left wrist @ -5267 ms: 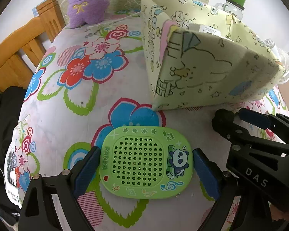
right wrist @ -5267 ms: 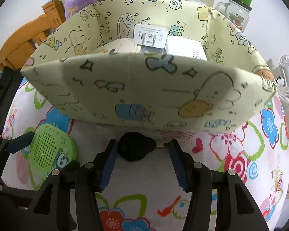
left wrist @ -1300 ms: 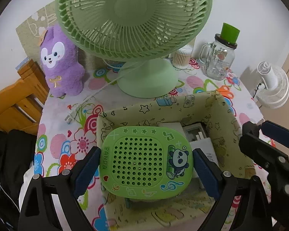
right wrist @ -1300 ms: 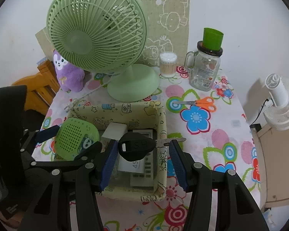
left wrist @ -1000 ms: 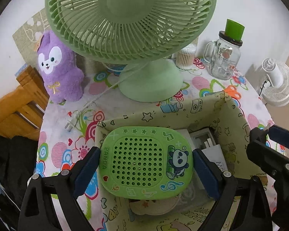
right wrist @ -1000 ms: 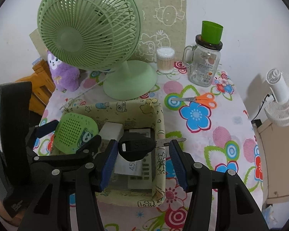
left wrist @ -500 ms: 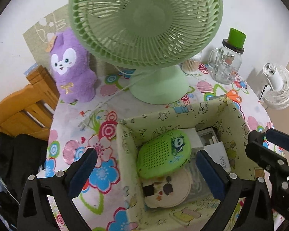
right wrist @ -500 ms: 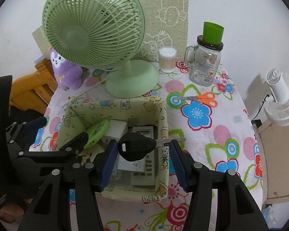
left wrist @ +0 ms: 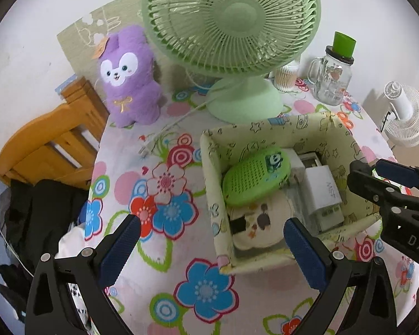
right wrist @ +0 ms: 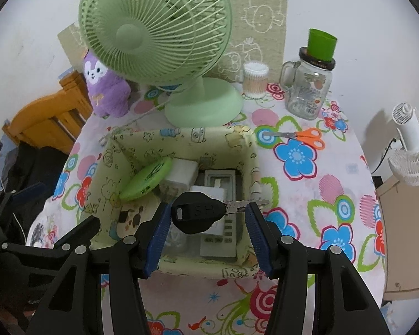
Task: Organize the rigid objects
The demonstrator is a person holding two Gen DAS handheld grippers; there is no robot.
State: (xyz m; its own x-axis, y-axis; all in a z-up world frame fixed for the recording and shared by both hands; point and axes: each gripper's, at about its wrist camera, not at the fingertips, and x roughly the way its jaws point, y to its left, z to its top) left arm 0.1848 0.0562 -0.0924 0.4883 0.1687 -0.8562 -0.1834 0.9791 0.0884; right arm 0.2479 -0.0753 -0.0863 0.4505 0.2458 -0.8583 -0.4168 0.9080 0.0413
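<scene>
1. The left claw (left wrist: 209, 248) stands wide open with nothing between its blue pads, held above the flowered worktop (left wrist: 164, 184) at the near left corner of the fabric box (left wrist: 209, 184).
2. The right claw (right wrist: 206, 223) is closed on a key (right wrist: 198, 212), its black head against the left pad and the metal blade reaching the right pad (the head bears the letters "SH"). The key hangs over the near half of the box, above the things inside.
3. Inside the box, nearest the claws, lies a round cream thing with dark patches (left wrist: 257, 223); what it is cannot be told.
4. Beside it, toward the right wall, lie a white charger (left wrist: 324, 195) and a grey remote with rows of buttons (right wrist: 220, 234).
5. A green speaker with a panda on it (left wrist: 255, 178) rests tilted in the far left part of the box, leaning on a white block (right wrist: 181, 171) behind it.
6. Beyond the box stands a large green fan (right wrist: 156, 28), its round base just behind the far wall.
7. A purple plush toy (left wrist: 131, 75) sits to the fan's left, near a wooden chair (left wrist: 50, 145).
8. To the right are orange scissors (right wrist: 304, 136), a jar of cotton swabs (right wrist: 255, 79) and a glass mug-jar with a green cup on top (right wrist: 310, 83).
9. A small white fan (right wrist: 410, 148) stands off the worktop's right edge.
</scene>
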